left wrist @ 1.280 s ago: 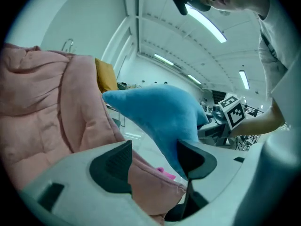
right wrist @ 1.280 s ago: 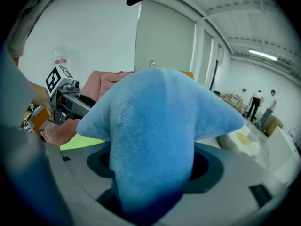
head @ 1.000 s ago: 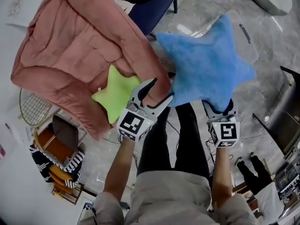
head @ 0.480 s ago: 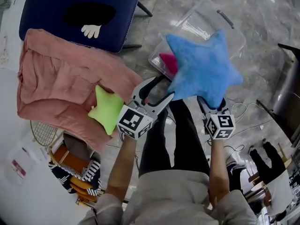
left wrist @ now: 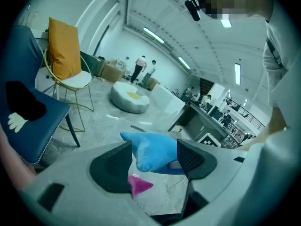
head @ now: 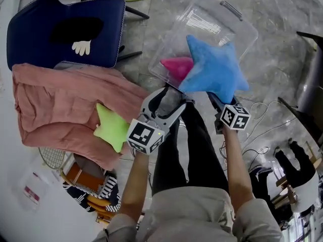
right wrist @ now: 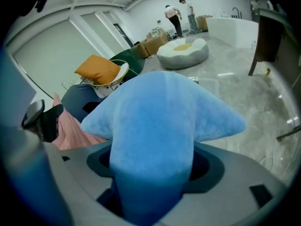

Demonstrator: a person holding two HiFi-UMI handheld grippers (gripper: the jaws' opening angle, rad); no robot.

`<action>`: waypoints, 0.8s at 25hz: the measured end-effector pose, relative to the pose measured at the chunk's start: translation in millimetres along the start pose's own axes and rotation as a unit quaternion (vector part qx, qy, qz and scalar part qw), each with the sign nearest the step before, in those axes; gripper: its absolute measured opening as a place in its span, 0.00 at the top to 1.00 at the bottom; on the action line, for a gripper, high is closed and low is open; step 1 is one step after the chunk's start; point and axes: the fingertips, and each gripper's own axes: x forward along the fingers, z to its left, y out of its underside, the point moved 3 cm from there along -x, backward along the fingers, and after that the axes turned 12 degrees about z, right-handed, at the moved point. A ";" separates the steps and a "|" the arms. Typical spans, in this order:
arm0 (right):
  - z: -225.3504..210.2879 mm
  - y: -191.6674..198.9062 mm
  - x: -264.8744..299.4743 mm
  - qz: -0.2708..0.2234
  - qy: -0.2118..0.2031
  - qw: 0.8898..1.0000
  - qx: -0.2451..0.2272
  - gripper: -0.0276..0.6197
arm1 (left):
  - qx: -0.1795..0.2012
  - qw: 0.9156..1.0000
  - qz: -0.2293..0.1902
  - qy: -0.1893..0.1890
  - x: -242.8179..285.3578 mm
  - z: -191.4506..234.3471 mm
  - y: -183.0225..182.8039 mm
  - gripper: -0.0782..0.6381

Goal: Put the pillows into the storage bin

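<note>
Right fingers (right wrist: pixel 98 160) pinch the blue star (head: pixel 214 69) above the bin (head: pixel 222 21) at one o'clock, left fingers (left wrist: pixel 110 166) spread, empty; next likely: lower, release.

Grey marble floor (head: pixel 282 49) thruout. Navy chair (head: pixel 30 34) far left, pink quilt (head: pixel 60 105) just nr side of it. Wire chair (left wrist: pixel 77 81) w/ orange cushion (left wrist: pixel 64 48); round floor cushion (left wrist: pixel 128 98) far back. White walls (left wrist: pixel 120 44), strip lights (left wrist: pixel 154 35) overhead. Cables (head: pixel 266 129) on floor, right.

Both forearms stretched forward, side by side. Left gripper (head: pixel 170 99): tilted downward, jaws apart, gripping nothing. Right gripper (head: pixel 218 104): pitched down more steeply, jaws clamped on one point of blue star pillow (head: pixel 214 69).
</note>
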 end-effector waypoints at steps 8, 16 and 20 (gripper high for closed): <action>-34.3 -28.6 92.1 0.043 -0.018 0.996 0.072 0.39 | -0.064 0.998 -0.005 -0.027 5.1 7.7 34.2 0.47; -64.5 -62.3 195.5 0.097 0.016 0.991 0.091 0.37 | -0.078 0.997 0.025 -0.016 11.0 1.1 65.1 0.47; -68.7 -69.9 232.4 0.135 0.025 0.987 0.088 0.37 | -0.092 0.995 0.042 -0.024 3.5 2.0 83.8 0.47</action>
